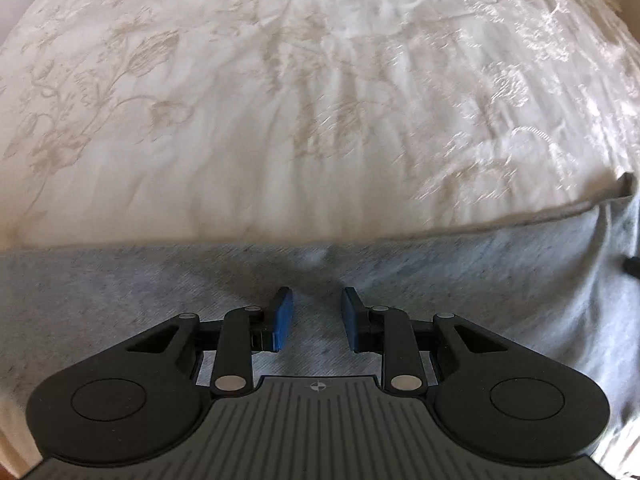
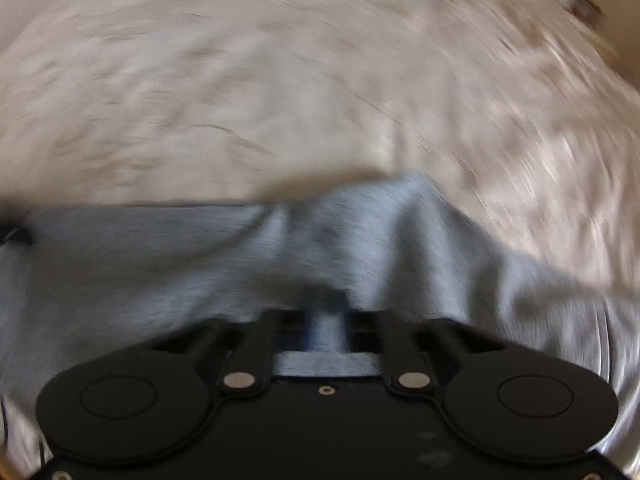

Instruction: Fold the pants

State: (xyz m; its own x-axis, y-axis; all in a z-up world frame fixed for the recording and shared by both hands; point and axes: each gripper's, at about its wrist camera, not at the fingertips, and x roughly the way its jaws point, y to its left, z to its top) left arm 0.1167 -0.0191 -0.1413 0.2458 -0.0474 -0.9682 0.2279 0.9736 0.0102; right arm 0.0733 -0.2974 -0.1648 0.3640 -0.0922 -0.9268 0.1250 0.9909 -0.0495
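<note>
Grey pants [image 1: 460, 280] spread flat on a bed, over a white floral-embroidered bedspread [image 1: 280, 100] that fills the far part of both views. Pants cover the near strip, far edge running straight across, with one corner [image 1: 626, 180] of the cloth peaking up at the right in the left wrist view.

Left claw [image 1: 316, 320] points steeply down over the pants, blue pads [image 1: 283, 318] apart with a clear gap, bare grey fabric showing between them, nothing pinched. A small pale bump [image 1: 316, 257] in the fabric sits just beyond the tips.

Right claw [image 2: 326, 312] also points steeply down, jaws drawn together on a bunch of the pants [image 2: 360, 232]; cloth rises into a ridge ahead of the tips and a strip of grey shows between the fingers. Right view heavily motion-blurred, pad contact itself hard to make out.

Dark small item [image 1: 632, 266] at the right edge of the left view, unclear what it is.
</note>
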